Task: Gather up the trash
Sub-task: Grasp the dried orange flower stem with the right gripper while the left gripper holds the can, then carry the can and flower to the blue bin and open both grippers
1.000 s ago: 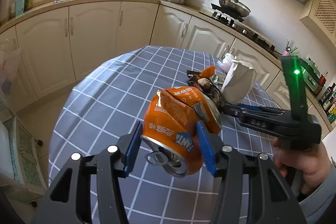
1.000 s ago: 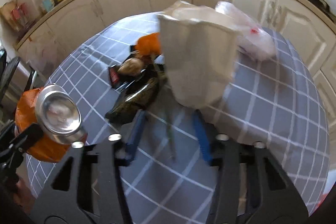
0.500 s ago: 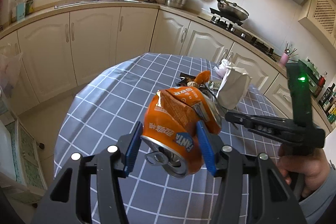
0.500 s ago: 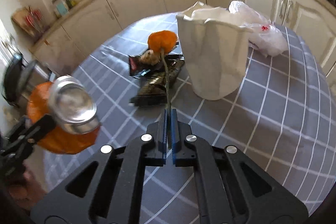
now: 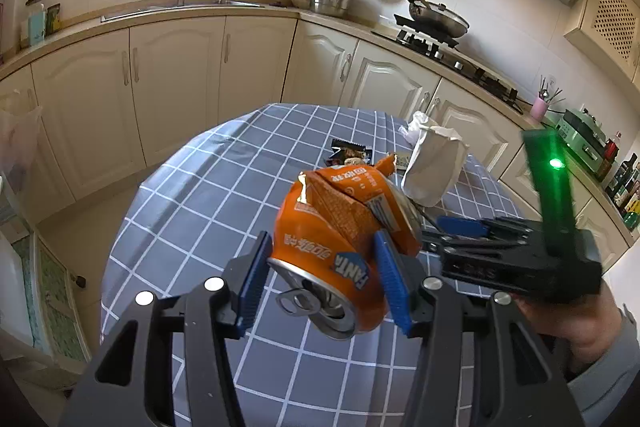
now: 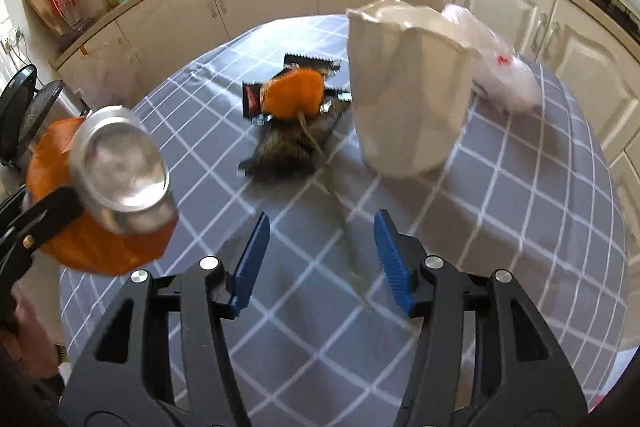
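Left tongs (image 5: 324, 275) pinch the can (image 5: 340, 247); right tongs (image 6: 320, 259), opening, empty, should close squarely around the stem (image 6: 340, 219) at frame centre.

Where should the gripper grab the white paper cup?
Best at the white paper cup near its upper wall, one finger on each side, coming from the near side. It stands upright with a wavy open rim; wrappers crowd its left and a plastic bag sits behind.
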{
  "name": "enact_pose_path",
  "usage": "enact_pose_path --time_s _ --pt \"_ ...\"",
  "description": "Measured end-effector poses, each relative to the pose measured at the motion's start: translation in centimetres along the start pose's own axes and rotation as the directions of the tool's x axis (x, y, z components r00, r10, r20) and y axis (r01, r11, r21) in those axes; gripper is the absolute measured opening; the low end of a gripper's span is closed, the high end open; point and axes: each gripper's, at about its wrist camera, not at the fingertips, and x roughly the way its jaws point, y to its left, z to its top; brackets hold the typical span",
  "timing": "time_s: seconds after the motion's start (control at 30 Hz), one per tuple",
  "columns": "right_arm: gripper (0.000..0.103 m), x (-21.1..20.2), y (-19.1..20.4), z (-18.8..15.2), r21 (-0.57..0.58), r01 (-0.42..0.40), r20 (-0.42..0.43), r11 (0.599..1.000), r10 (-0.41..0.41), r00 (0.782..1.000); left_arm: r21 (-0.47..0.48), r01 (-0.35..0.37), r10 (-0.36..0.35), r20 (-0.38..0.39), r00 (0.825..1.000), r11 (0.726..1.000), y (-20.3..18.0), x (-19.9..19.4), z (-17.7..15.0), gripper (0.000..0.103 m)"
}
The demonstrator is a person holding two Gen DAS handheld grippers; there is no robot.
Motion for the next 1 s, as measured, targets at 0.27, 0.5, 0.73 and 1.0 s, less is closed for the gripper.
enact_pose_path --time_s 0.27,0.5,0.73,1.0 --pt "0.003 0.0 -0.9 0.2 0.039 -0.081 0.017 0.996 0.081 0.997 0.002 -0.014 0.014 0.015 1.000 1.000 0.1 -0.6 0.3 0.051" --pt "0.003 -4.0 -3.4 -1.6 0.148 -0.213 0.105 0.966 0.199 0.974 0.030 0.000 -0.001 0.038 0.999 1.000 -1.7 -1.7 0.7 0.051" --pt "0.003 -10.2 -6.1 -2.7 0.189 -0.229 0.224 0.955 0.185 0.957 0.088 0.049 -0.054 0.055 0.997 0.995 -5.9 -2.3 1.5 0.051" --pt "0.003 -18.8 -13.2 -7.1 0.311 -0.127 0.350 0.942 0.010 0.937 0.228 0.177 -0.191 0.039 0.981 0.958 -15.6 -1.5 2.5 0.051"
